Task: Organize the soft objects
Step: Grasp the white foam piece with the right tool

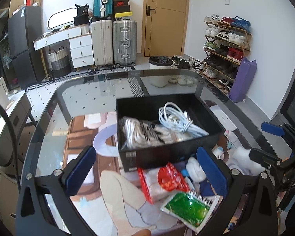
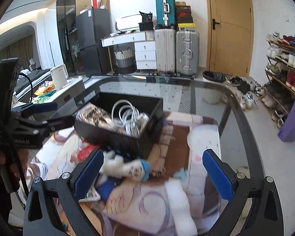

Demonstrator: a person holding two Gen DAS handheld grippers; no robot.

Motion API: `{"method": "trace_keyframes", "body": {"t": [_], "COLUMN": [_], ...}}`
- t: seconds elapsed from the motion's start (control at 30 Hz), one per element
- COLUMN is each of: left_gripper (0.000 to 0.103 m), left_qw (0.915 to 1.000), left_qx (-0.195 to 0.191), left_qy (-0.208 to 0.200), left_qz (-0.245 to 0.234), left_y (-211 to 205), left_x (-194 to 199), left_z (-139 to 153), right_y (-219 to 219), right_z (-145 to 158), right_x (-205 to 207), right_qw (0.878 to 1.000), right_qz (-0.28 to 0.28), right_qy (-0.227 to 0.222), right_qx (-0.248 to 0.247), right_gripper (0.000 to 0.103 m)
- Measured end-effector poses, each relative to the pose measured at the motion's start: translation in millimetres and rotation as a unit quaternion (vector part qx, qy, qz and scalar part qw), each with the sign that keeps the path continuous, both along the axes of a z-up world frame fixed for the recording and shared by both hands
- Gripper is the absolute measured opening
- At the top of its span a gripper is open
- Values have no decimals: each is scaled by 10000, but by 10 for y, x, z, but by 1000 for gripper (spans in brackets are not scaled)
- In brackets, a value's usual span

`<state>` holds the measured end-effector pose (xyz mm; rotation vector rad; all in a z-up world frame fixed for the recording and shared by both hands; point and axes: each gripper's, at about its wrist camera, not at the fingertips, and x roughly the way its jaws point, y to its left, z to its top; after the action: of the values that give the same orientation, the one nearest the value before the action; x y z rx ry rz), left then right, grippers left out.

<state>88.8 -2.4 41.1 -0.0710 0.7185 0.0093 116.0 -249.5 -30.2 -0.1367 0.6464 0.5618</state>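
Soft things lie at frame centre beside a black box on the glass table.

The black box (image 1: 167, 129) holds white socks (image 1: 145, 133) and a coiled white cable (image 1: 177, 120). Just below it lie a red packet (image 1: 167, 179), a green packet (image 1: 188, 206) and a white plush toy (image 2: 125, 167). The left gripper (image 1: 147, 173) and right gripper (image 2: 153, 175) both stand spread wide, grasping nothing.

left tongs (image 1: 145, 174) spread wide, right tongs (image 2: 153, 173) likewise, both empty

no legible text anywhere
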Motion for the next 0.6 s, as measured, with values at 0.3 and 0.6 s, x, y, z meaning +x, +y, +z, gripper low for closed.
{"method": "trace_keyframes", "body": {"t": [0.3, 0.6], "left_gripper": [103, 103], "left_qw": [9997, 9988], "left_qx": [-68, -233], "left_qy": [226, 407], "left_qz": [97, 164], "left_y": [20, 61], "left_x": [-164, -281], "left_z": [-236, -407], "right_y": [-324, -504], "right_z": [-265, -411], "right_x": [-197, -252], "right_qw": [9981, 9951], "right_qz": [-356, -611], "right_qy": [501, 777], "right_qx": [-74, -15], "right_gripper": [102, 102]}}
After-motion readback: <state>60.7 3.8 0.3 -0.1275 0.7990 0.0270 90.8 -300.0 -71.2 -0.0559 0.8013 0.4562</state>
